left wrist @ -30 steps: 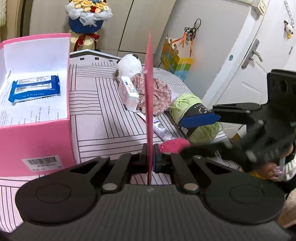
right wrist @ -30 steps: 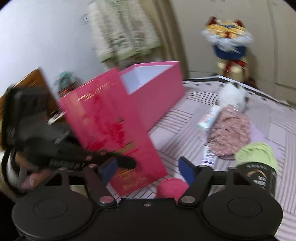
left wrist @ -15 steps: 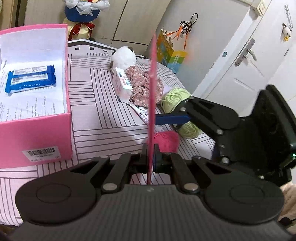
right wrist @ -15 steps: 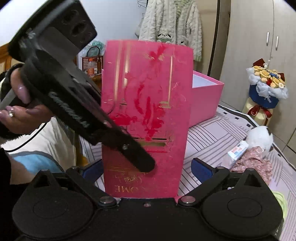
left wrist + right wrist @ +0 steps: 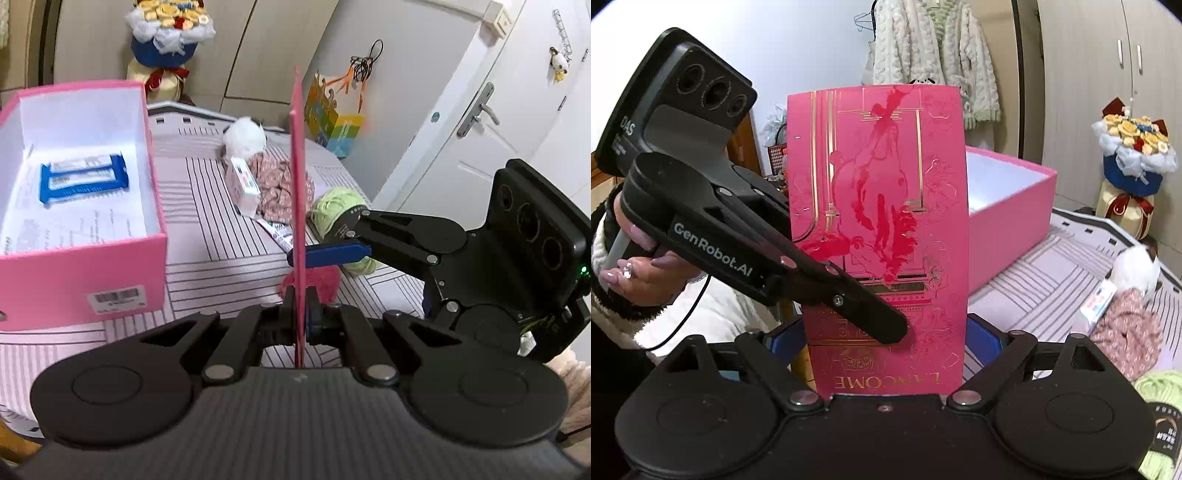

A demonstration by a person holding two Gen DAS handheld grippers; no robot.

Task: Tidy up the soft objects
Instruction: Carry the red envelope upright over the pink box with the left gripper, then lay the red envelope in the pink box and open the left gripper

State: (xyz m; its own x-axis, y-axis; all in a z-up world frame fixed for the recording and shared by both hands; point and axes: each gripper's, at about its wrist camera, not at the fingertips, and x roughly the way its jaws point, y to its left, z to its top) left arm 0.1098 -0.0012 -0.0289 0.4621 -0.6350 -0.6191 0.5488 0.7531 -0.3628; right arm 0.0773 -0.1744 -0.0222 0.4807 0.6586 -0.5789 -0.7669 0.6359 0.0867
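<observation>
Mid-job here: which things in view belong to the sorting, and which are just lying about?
Job: red envelope in the left gripper, pink box, green yarn, pink yarn, floral fabric, white plush, tissue pack.
Lying about: flower bouquet, colourful gift bag, hanging cardigan.

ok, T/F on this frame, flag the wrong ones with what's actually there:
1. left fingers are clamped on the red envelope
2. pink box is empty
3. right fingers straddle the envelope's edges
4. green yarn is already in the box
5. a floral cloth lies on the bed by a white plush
1. True. The left gripper is shut on the red envelope, seen edge-on.
2. False. The pink box holds a blue packet and papers.
3. True. The right gripper has the envelope between its closing fingers.
4. False. The green yarn lies on the striped bed.
5. True. The floral cloth sits beside the white plush.
</observation>
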